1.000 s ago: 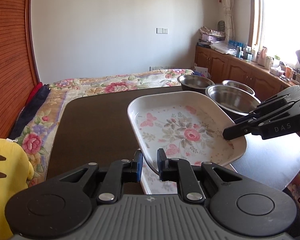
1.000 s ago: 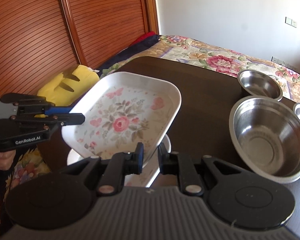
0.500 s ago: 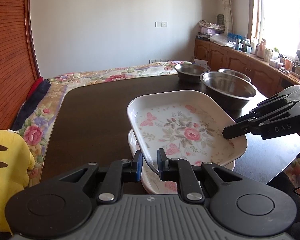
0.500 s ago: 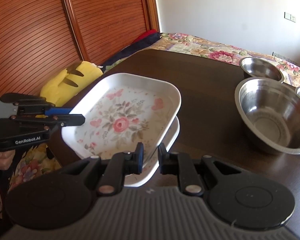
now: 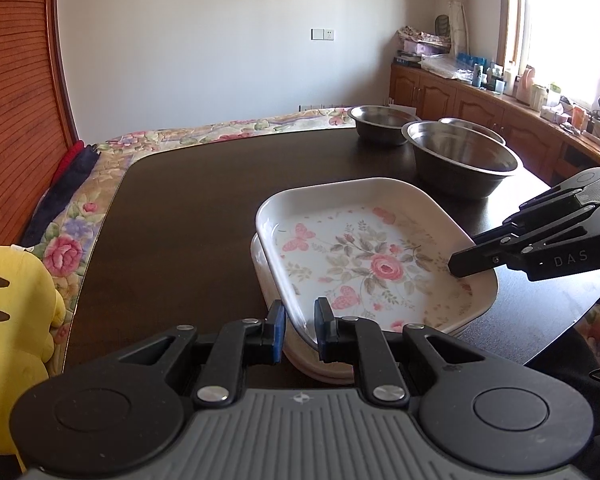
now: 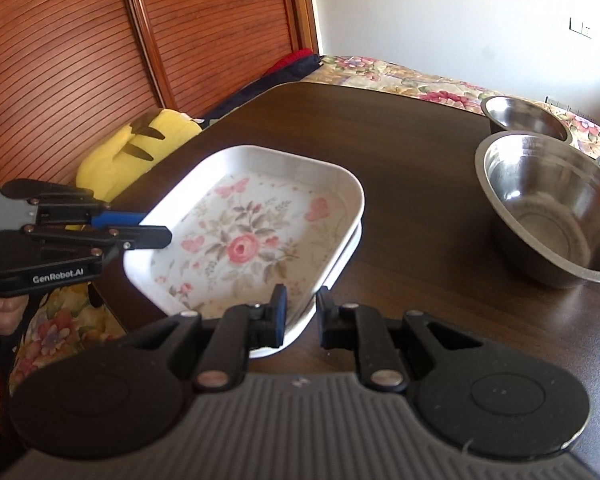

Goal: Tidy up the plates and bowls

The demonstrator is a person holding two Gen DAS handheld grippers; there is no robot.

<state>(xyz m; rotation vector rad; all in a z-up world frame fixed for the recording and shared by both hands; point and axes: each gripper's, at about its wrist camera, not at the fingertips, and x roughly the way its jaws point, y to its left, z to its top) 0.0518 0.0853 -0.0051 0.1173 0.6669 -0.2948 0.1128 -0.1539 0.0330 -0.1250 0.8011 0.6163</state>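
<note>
Floral plate [image 5: 374,256] nested atop second plate [image 5: 260,276] on dark table [image 5: 188,216]. Left gripper [image 5: 300,326] and right gripper [image 6: 302,312] — each clamped on opposite plate rims. Three steel bowls [image 6: 552,204] grouped near far table edge — well apart from plates.

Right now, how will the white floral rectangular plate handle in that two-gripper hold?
The white floral rectangular plate looks rigid: no sag between the left gripper and right gripper. Its glossy rim may slip. Probably breakable if dropped on the dark wooden table.
</note>
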